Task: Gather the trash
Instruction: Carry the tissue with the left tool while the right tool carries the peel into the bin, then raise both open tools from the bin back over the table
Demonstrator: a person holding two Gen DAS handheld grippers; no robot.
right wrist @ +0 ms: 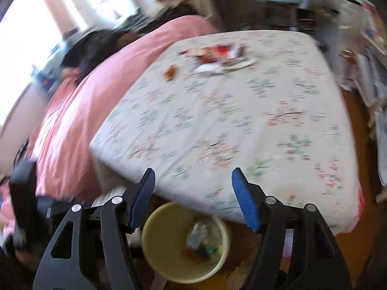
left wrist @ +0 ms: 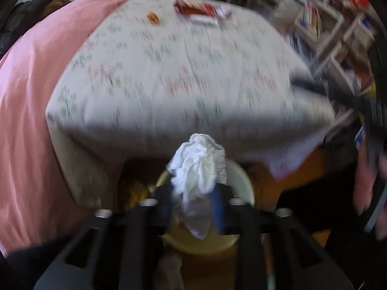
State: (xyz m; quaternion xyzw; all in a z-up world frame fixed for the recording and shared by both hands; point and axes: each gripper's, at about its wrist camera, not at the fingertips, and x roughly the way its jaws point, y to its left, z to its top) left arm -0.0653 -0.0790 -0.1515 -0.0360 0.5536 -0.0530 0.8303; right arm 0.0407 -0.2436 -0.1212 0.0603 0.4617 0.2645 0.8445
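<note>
A crumpled white tissue point(left wrist: 198, 164) sits between the blue-padded fingers of my left gripper point(left wrist: 193, 193), whose jaws stand apart around it. It hangs just over a pale yellow bin point(left wrist: 244, 181) on the floor at the bed's foot. My right gripper point(right wrist: 193, 172) is open and empty, above the same bin point(right wrist: 150, 241), which holds some scraps. Red and white wrappers point(left wrist: 200, 12) point(right wrist: 217, 55) and a small orange piece point(left wrist: 153, 18) point(right wrist: 170, 71) lie at the far end of the bed.
The bed has a floral sheet point(right wrist: 241, 120) and a pink blanket point(right wrist: 72, 120) along its left side. Cluttered white shelves point(left wrist: 333, 36) stand to the right. Wooden floor point(right wrist: 350, 253) shows around the bin. Both views are motion-blurred.
</note>
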